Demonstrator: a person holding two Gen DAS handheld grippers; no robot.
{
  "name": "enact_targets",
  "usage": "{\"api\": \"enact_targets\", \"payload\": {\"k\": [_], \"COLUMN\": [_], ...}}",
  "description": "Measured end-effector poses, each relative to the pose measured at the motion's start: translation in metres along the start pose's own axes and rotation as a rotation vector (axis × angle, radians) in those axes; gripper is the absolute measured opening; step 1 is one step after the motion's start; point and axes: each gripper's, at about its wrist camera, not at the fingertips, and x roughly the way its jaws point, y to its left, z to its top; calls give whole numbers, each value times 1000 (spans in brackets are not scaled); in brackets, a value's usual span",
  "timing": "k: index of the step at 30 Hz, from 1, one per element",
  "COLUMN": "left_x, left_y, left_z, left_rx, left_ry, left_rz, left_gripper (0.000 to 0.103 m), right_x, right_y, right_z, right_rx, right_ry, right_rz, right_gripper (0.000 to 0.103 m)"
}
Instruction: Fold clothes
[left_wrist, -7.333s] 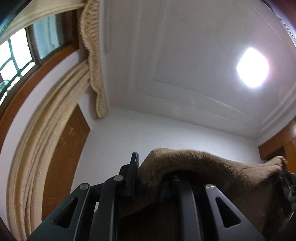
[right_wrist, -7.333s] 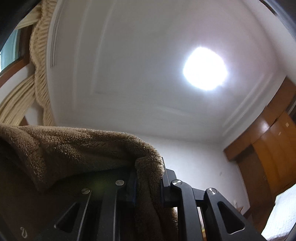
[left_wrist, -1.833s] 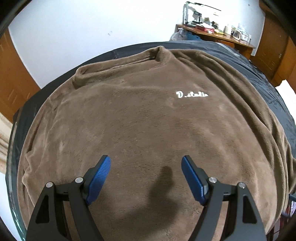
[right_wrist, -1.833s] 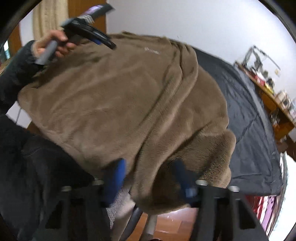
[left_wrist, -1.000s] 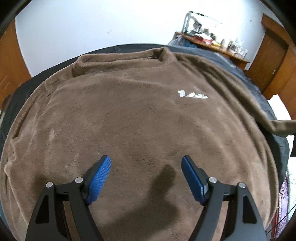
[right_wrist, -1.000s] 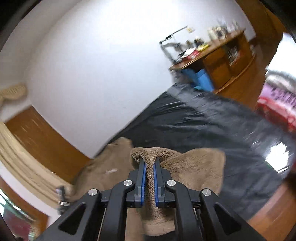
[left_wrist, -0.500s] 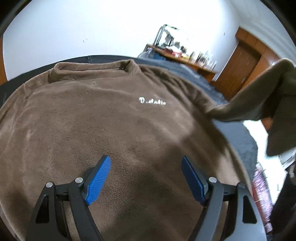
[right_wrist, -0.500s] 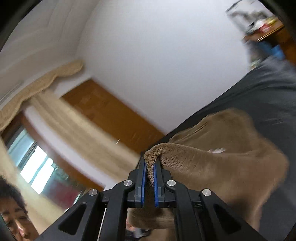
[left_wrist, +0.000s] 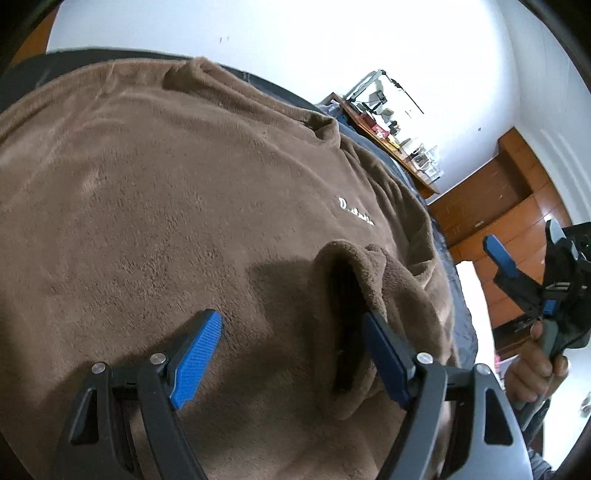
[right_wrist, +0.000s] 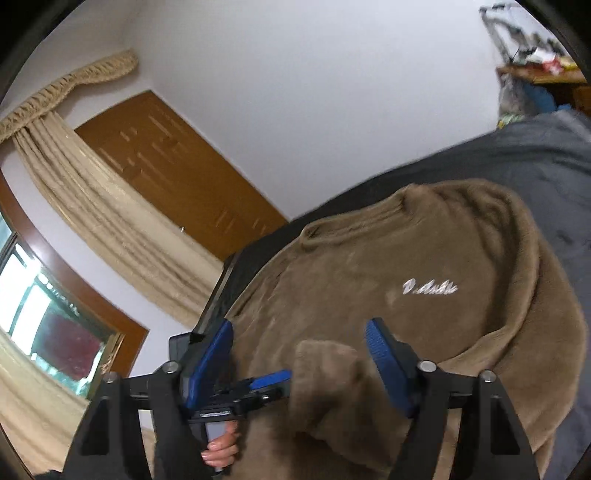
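Observation:
A brown fleece sweater (left_wrist: 166, 192) with white lettering (right_wrist: 430, 287) lies spread front-up on a dark cover. Its sleeve (left_wrist: 373, 273) is folded across the body. In the right wrist view the cuff (right_wrist: 328, 373) lies loose between the jaws of my right gripper (right_wrist: 299, 363), which are opening; the blue pads stand clear of the cloth. My left gripper (left_wrist: 291, 354) hovers open over the sweater's lower part, nothing in it, its right pad beside the sleeve's fold. Each view shows the other gripper: the right gripper (left_wrist: 517, 269) and the left gripper (right_wrist: 258, 387), each held in a hand.
The dark cover (right_wrist: 517, 158) runs beyond the sweater to the right. A cluttered wooden desk (left_wrist: 391, 147) stands against the far wall. A wooden door (right_wrist: 177, 166), a beige curtain (right_wrist: 92, 206) and a window (right_wrist: 37, 314) are on the left.
My right gripper carried the pinched sleeve across over the sweater's body and has let go; the sleeve now lies on the front. My left gripper shifted and rolled, still open.

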Motion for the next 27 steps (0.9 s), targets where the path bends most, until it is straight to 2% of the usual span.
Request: {"api": "enact_targets", "payload": {"k": [6,10,16,20,24,27], "left_x": [8,13,10,26,10,-4], "left_y": [-12,-20,-38,-42,-34,-28], "left_z": [-1,4,9,6,2,0], "left_rx": [89,105,107,111,94,80], "left_ry": [-6,31,83,129,95,60], "left_rz": [87,131,44,81,82,77], "left_gripper": [83,83,83,83,83,83], "right_x": [-29,-35,-44,-50,-49,-48], "right_y": [-31,-59,-87,-98,-115,-124], "right_z": [-14,-26,-38,-42,-52,-58], "right_rx": [59,125,139,108,102,111], "right_ry": [-81,-92,-121,-156,-155,-149], "right_rz": [10,0,-8,-58,-114,-112], "right_gripper": [77,77,77,77,77,77]}}
